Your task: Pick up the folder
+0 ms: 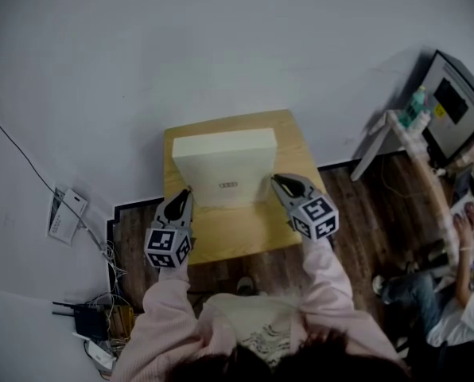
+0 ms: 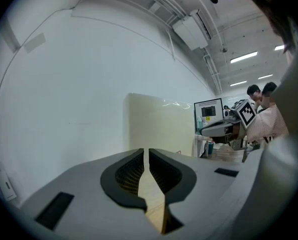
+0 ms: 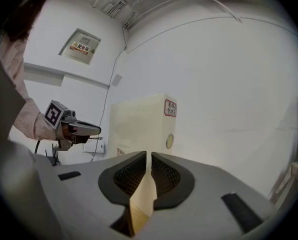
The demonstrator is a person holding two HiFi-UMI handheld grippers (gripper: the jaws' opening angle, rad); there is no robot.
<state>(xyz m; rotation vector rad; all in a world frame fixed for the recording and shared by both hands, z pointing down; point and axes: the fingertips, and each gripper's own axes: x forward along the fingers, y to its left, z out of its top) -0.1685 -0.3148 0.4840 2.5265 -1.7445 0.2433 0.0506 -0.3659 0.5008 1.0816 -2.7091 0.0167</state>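
Folder [image 1: 225, 169] is a cream box file standing upright on the far half of the small wooden counter [image 1: 237, 241]. It's shut, so I can't see what's in it. Nothing else is on the counter.

Left claw [image 1: 185, 191] sits just beside the folder's near left corner and the right claw [image 1: 275, 179] just beside the near right corner, so I've got it flanked. From the head view I can't tell whether either tip touches it.

Left gripper view: left claw [image 2: 149, 151] is barely parted, a thin slit between the pads with nothing in it. Bare counter wood shows through the gap and the folder [image 2: 159, 129] stands ahead of the tips.

Right gripper view: same story, right claw [image 3: 149, 154] is open only a crack and holds nothing. The folder [image 3: 139, 129] is ahead of it and not between the pads.

View differences:
- Only the right gripper view shows the folder's narrow side, which has a red-bordered label [image 3: 170, 107] up top and a round finger hole [image 3: 169, 141] below it.
- That view also catches the left claw [image 3: 91, 129] across the counter and a wall sign [image 3: 81, 46].
- The left gripper view shows a monitor [image 2: 208, 111] and people beyond the folder.
- The head view alone shows the small label [image 1: 229, 185] on the folder's face toward me, the dark wood floor [image 1: 364, 213], a router [image 1: 86, 321] with cables at lower left, and a seated person [image 1: 468, 293] at right.
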